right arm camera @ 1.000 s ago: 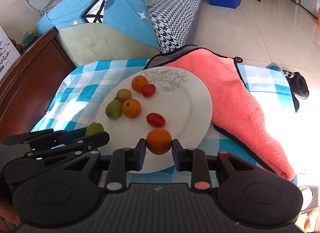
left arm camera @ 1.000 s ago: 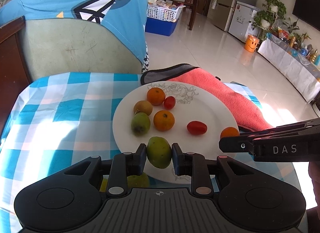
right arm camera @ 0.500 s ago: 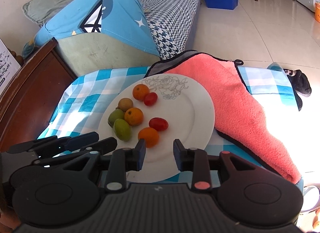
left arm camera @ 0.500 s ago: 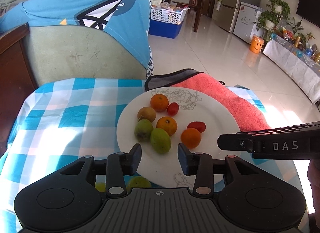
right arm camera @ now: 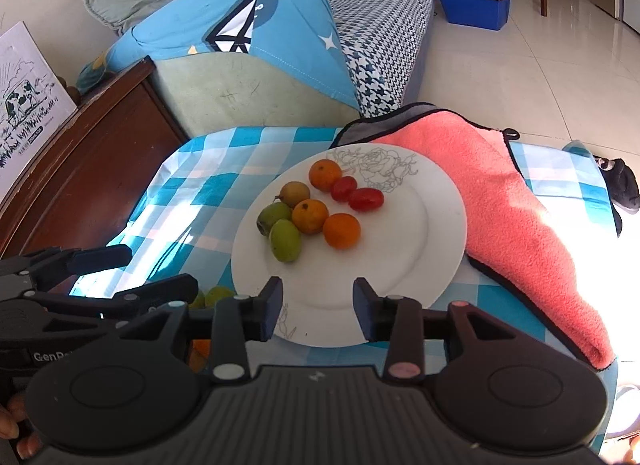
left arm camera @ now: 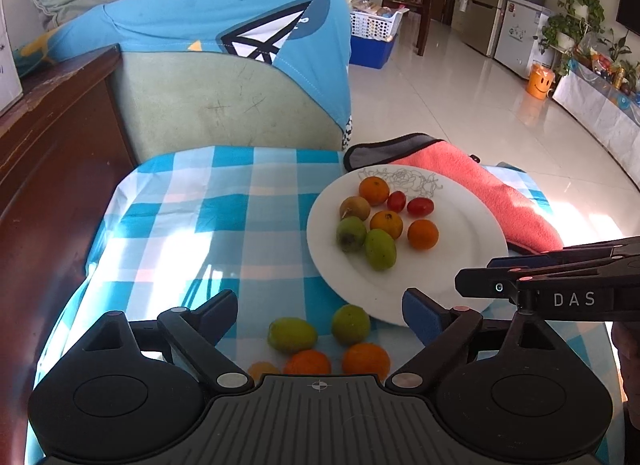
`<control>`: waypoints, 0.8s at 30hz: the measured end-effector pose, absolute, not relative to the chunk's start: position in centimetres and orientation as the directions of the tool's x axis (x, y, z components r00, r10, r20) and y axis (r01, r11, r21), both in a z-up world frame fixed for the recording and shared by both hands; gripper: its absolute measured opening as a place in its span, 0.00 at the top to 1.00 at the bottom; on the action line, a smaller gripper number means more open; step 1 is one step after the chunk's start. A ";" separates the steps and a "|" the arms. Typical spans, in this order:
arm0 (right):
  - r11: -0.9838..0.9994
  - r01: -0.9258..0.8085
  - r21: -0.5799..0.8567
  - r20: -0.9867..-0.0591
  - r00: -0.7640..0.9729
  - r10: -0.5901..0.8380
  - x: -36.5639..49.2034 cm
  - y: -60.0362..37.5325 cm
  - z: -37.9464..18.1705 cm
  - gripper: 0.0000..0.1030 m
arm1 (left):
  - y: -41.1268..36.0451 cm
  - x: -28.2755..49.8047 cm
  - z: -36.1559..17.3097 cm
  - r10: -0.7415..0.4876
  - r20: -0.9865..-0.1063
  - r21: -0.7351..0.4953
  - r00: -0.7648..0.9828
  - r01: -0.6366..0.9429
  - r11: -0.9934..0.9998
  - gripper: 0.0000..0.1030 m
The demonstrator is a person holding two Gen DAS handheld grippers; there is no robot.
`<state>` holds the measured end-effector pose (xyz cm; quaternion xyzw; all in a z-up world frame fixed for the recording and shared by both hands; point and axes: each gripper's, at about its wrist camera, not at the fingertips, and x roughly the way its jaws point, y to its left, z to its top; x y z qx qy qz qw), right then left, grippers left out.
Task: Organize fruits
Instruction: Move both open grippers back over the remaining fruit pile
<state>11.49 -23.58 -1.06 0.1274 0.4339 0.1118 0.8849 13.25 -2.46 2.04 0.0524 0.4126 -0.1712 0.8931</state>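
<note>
Left wrist view: black left gripper [left arm camera: 318, 307] opening, empty | black right gripper [right arm camera: 317, 307] opening, empty | round white plate [right arm camera: 400, 265] holds eight fruits.

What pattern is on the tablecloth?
Blue and white checks on the tablecloth, clearest in the left wrist view.

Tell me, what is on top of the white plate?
The white plate holds three oranges, three greenish fruits and two red tomatoes. No fruit hides another.
</note>
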 end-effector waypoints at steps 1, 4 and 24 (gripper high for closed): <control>0.941 -0.101 0.322 -0.741 0.592 0.317 11.3 -23.3 -1.1 0.60 | -2.0 13.1 2.1 -0.271 -0.757 -0.056 0.594 0.356 0.933 0.12; 0.936 -0.150 0.319 -0.743 0.573 0.345 10.9 -22.3 -1.3 0.58 | -0.7 12.8 2.2 -0.301 -0.765 -0.084 0.570 0.375 0.923 0.11; 0.886 -0.213 0.413 -0.735 0.496 0.462 10.8 -19.2 -2.5 0.58 | 1.9 11.9 -0.3 -0.214 -0.821 0.085 0.529 0.484 0.871 0.12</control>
